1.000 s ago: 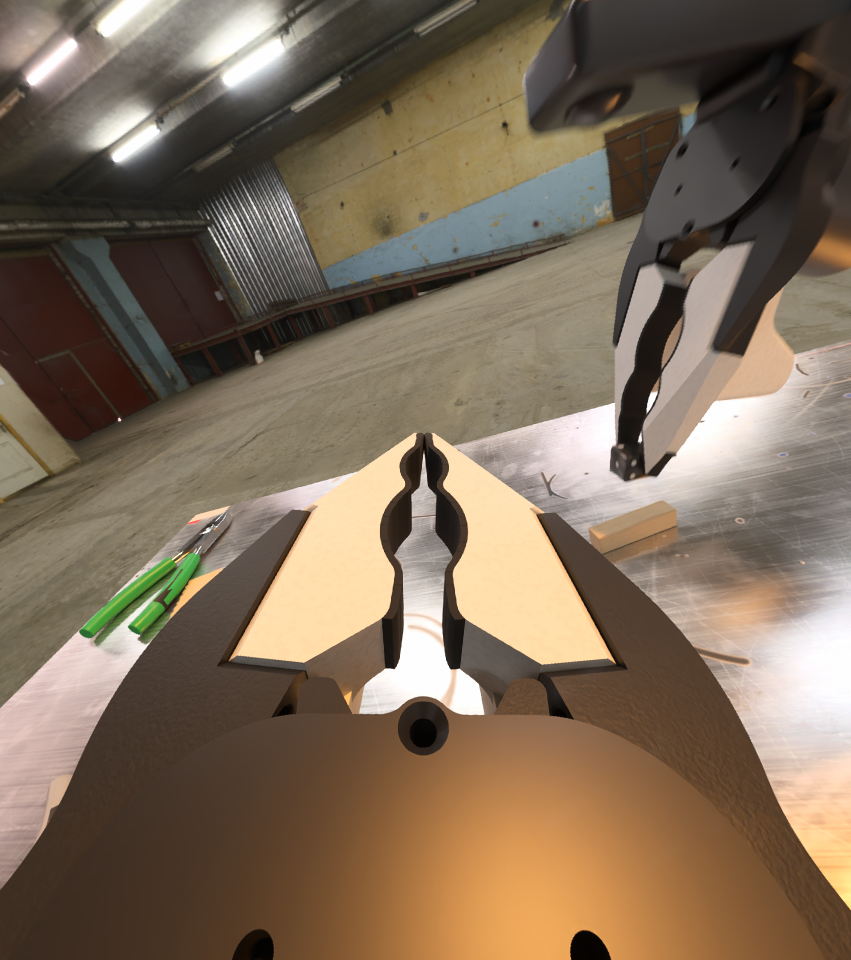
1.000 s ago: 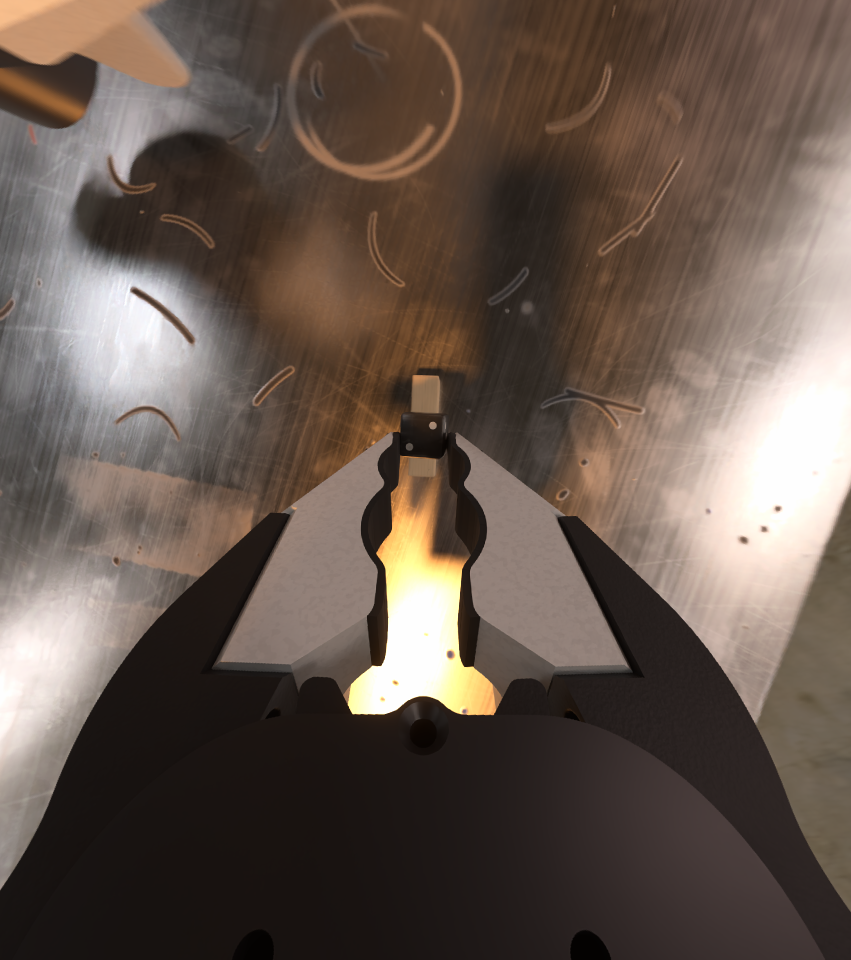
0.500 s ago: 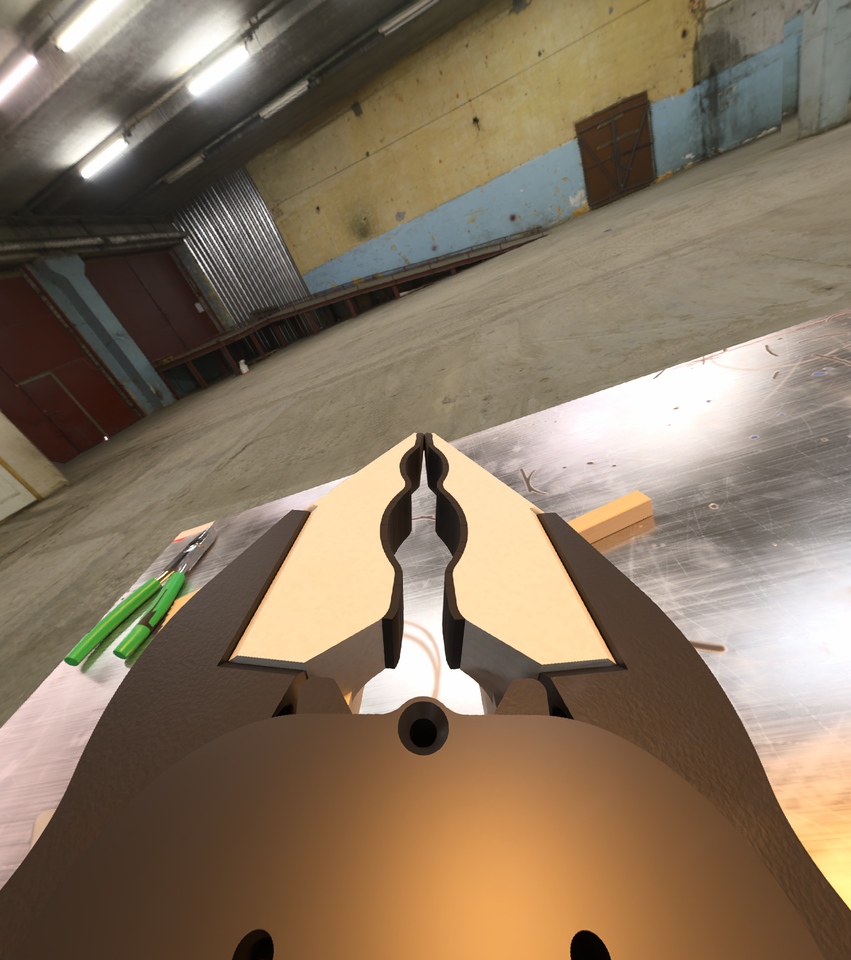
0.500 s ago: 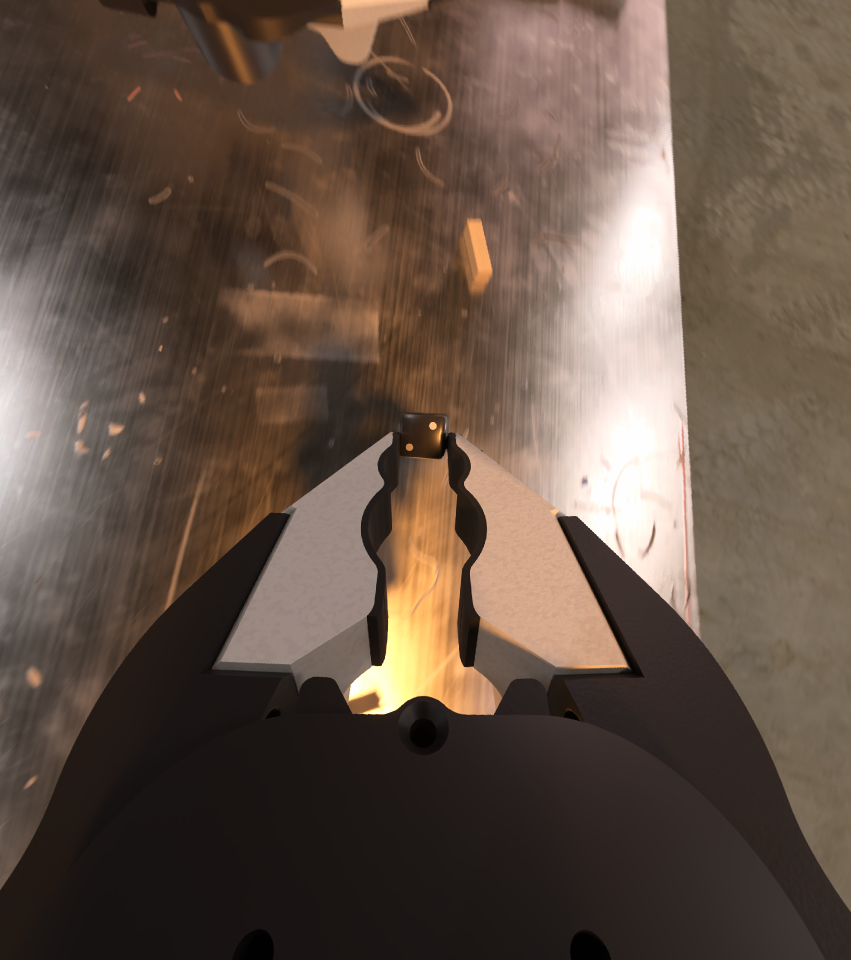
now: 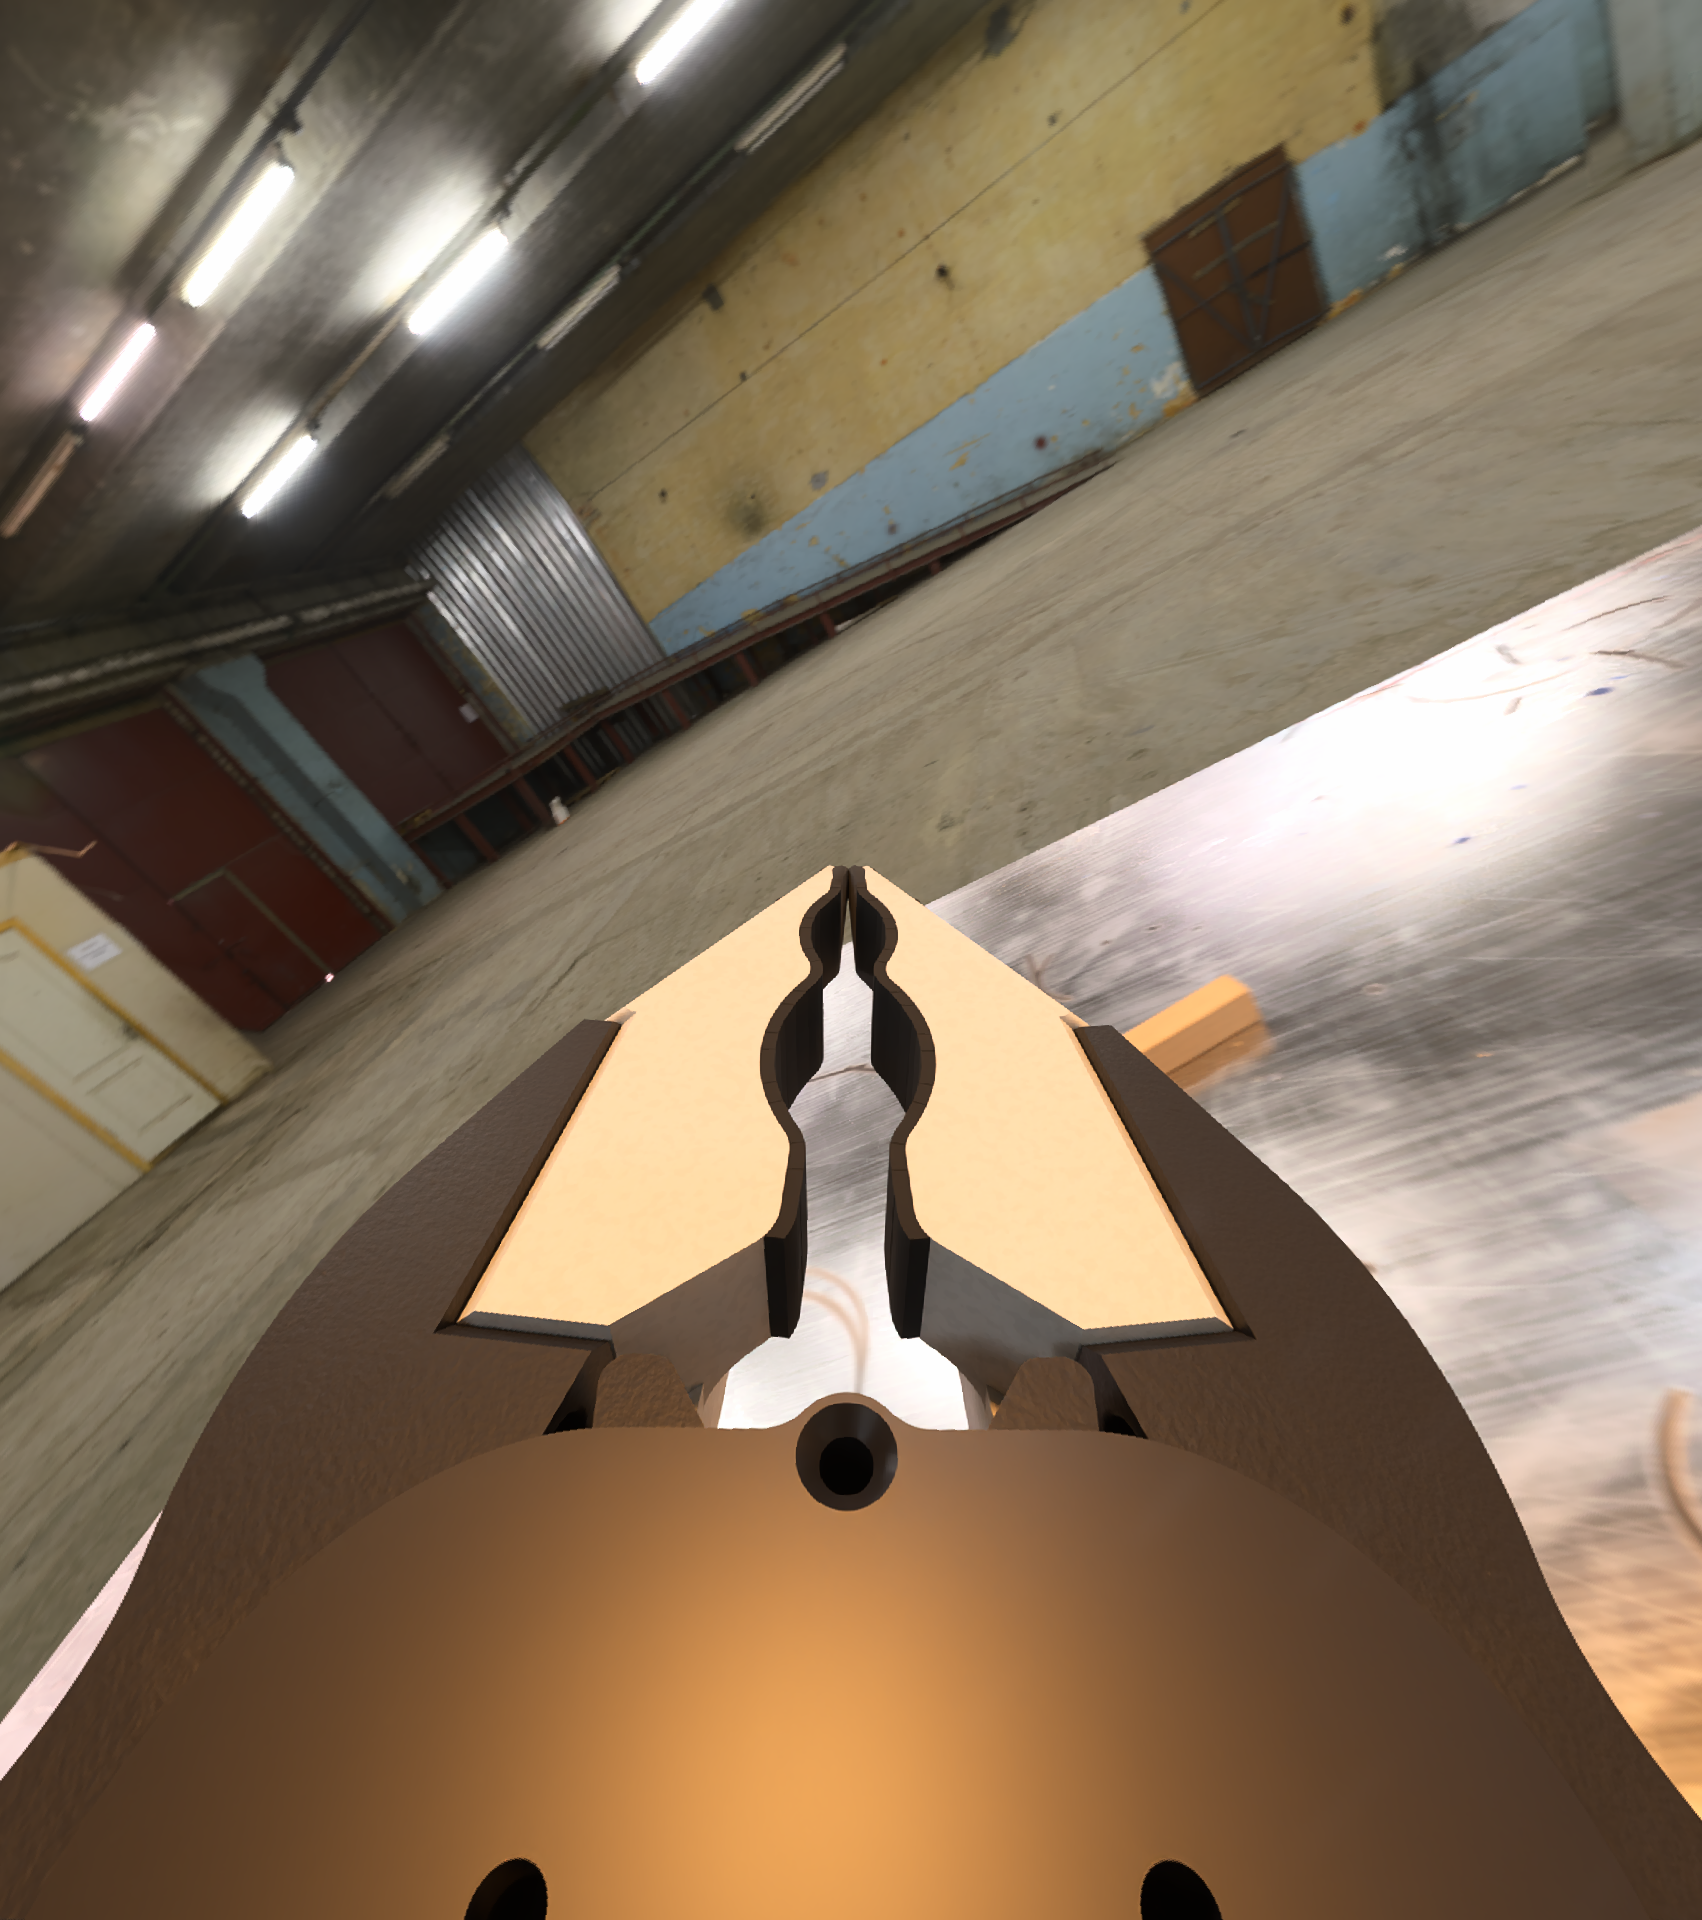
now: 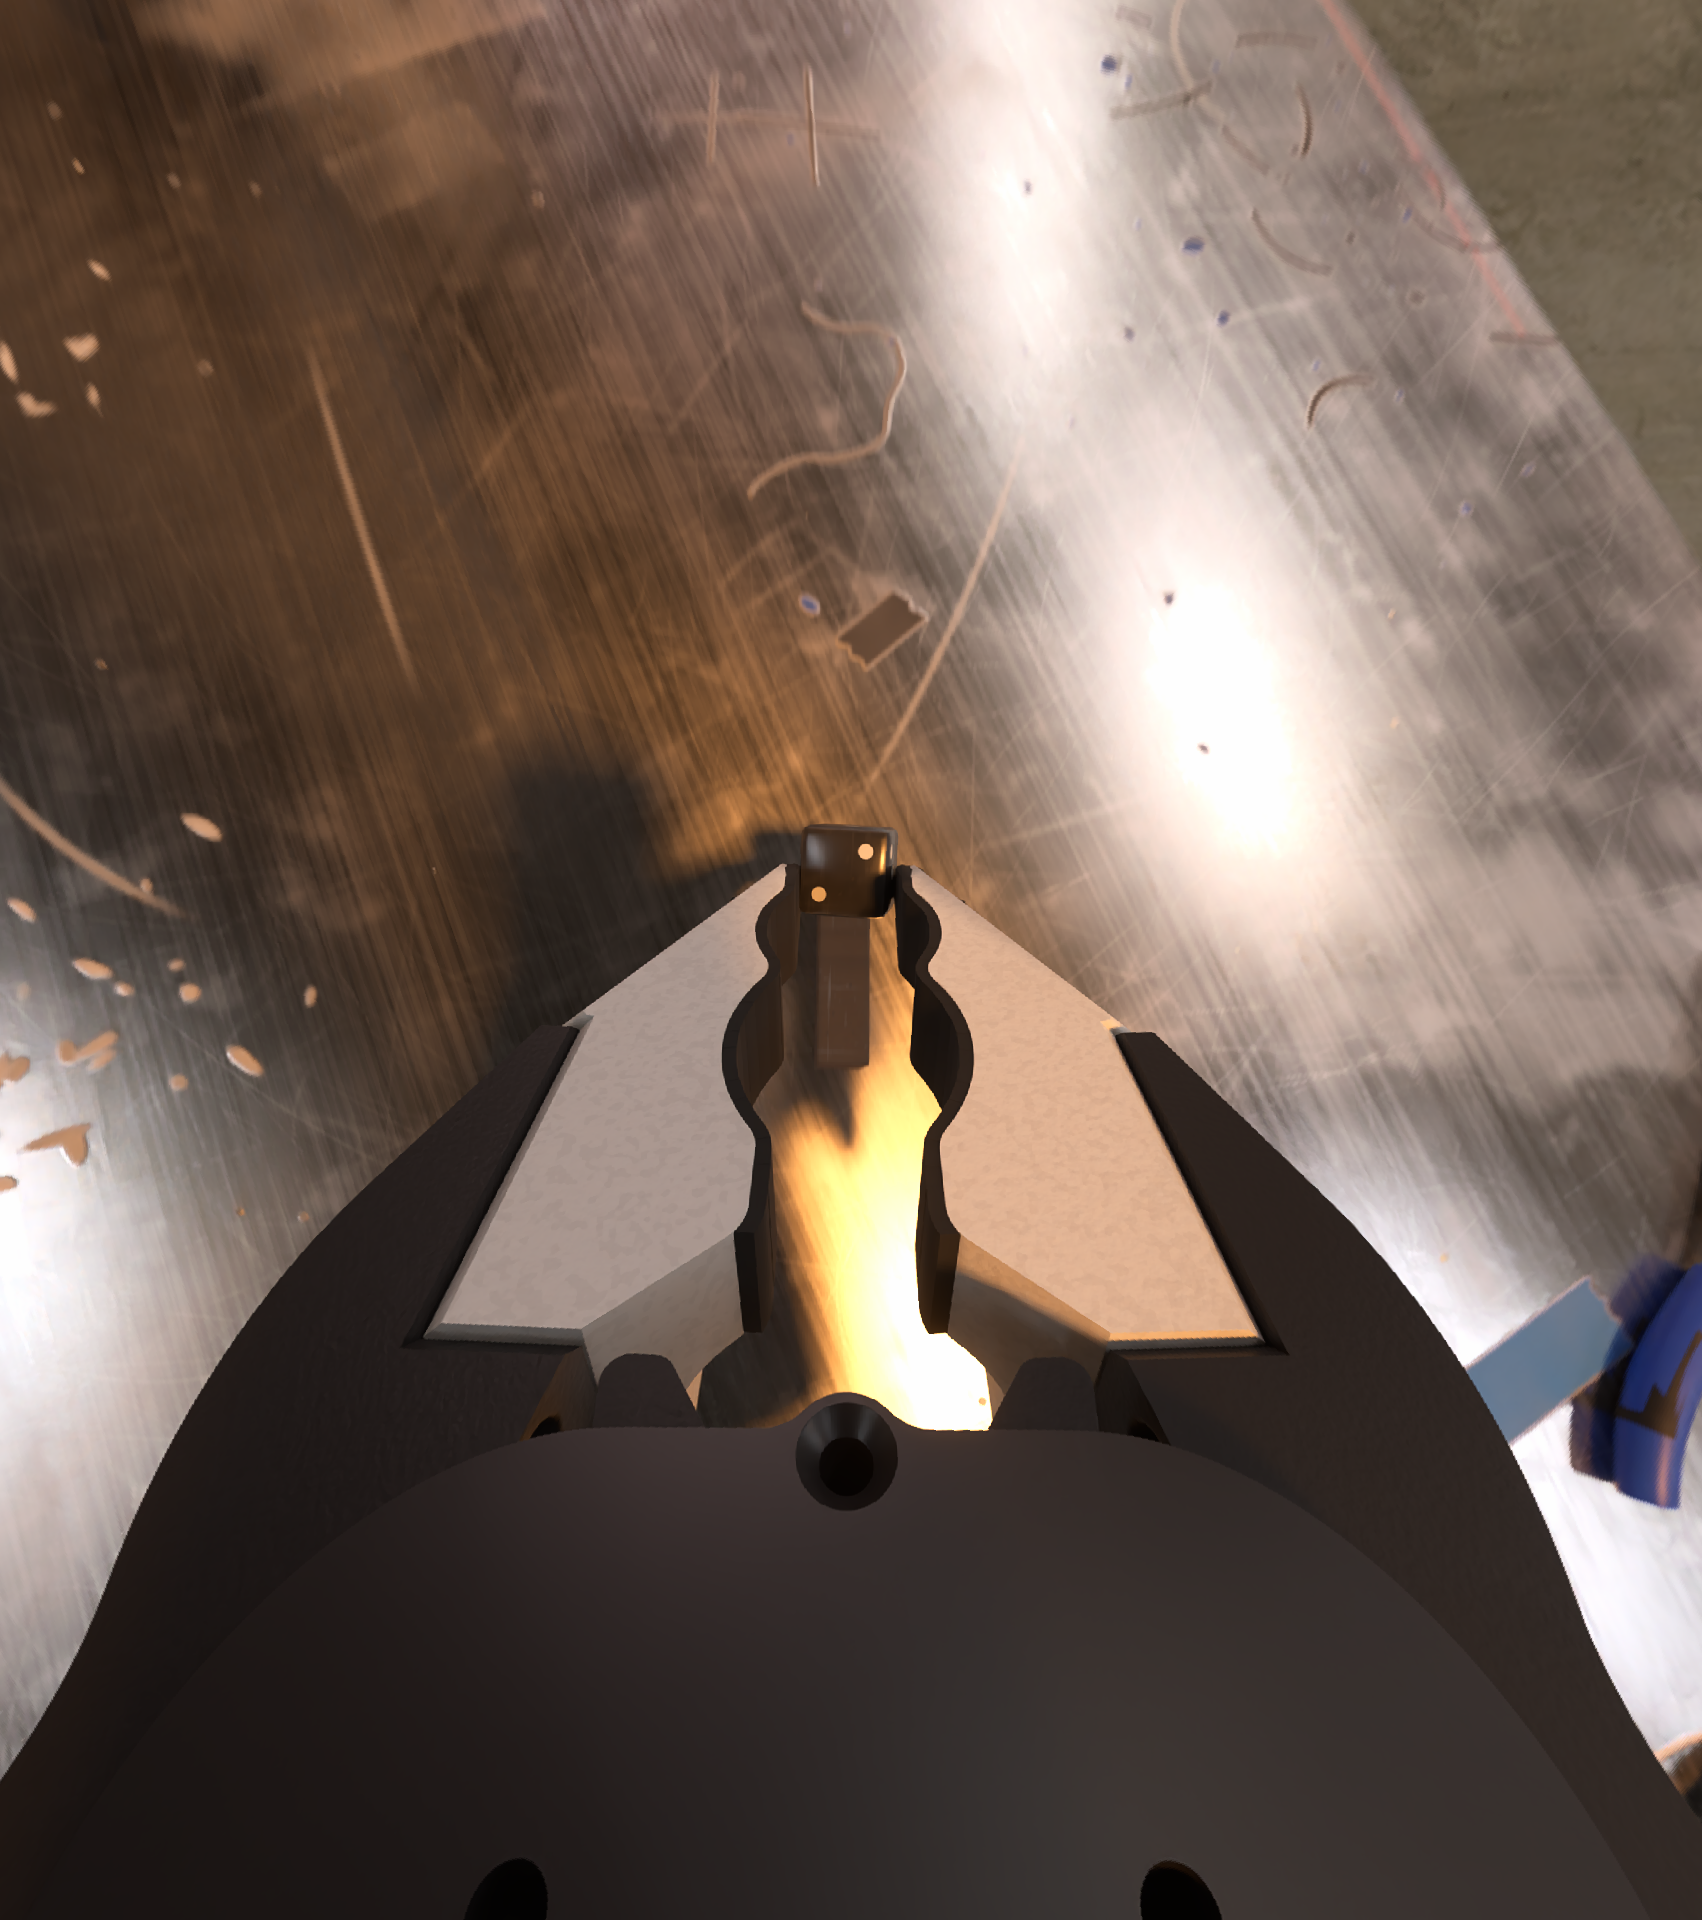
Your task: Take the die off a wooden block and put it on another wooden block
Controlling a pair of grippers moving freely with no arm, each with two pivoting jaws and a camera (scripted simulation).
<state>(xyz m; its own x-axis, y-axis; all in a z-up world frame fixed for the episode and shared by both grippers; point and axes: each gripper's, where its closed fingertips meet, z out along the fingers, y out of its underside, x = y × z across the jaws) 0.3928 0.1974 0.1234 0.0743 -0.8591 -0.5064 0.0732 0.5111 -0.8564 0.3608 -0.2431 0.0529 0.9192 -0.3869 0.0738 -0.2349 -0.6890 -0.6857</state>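
In the left wrist view, the left gripper (image 5: 847, 878) is seen with its two fingertips brought together and nothing between them; it is judged to be kept idle, since the task's thing is carried elsewhere. It is tilted over the near edge of the scratched metal table (image 5: 1512, 1039), with concrete floor to its left. Just to the right of its fingers, a wooden block (image 5: 1195, 1023) is seen lying flat on the table, partly hidden behind the right finger. Its top is bare, so it is taken to be the block from which the die was lifted, though this cannot be confirmed.

In the right wrist view, the table (image 6: 411, 623) is looked down upon from above. At the left, small wood chips (image 6: 88, 1049) are scattered over the metal. At the centre, the black die (image 6: 847, 871) with pale pips is pinched at the very tips of the right gripper (image 6: 847, 883), held clear of the surface, presumably so that it can be carried across. No second block can be made out here; a dark strip seen between the fingers cannot be identified. At the far right, blue-handled tools (image 6: 1678, 1382) are laid near the table's edge.
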